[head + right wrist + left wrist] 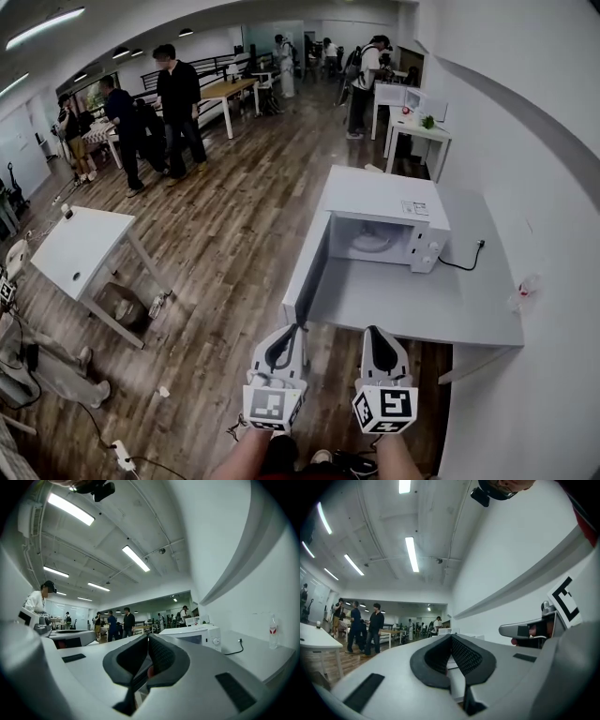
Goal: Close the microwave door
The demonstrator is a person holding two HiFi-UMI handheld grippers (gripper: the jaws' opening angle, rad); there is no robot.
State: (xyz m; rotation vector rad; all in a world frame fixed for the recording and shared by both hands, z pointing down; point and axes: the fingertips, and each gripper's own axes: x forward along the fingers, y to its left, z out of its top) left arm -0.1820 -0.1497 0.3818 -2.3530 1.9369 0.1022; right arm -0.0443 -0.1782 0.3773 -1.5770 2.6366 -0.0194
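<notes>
Approach is judged in hand. At the pale grey table's far left corner the white boxy microwave is set, its white door swung open along the left edge. Left gripper and right gripper are held closed and empty short of the near edge. Next, the door must be reached and pushed shut.

Matt white plastic microwave on smooth grey table; glossy wood floor.

Grey hand-held grippers bear black-and-white marker cubes.
</notes>
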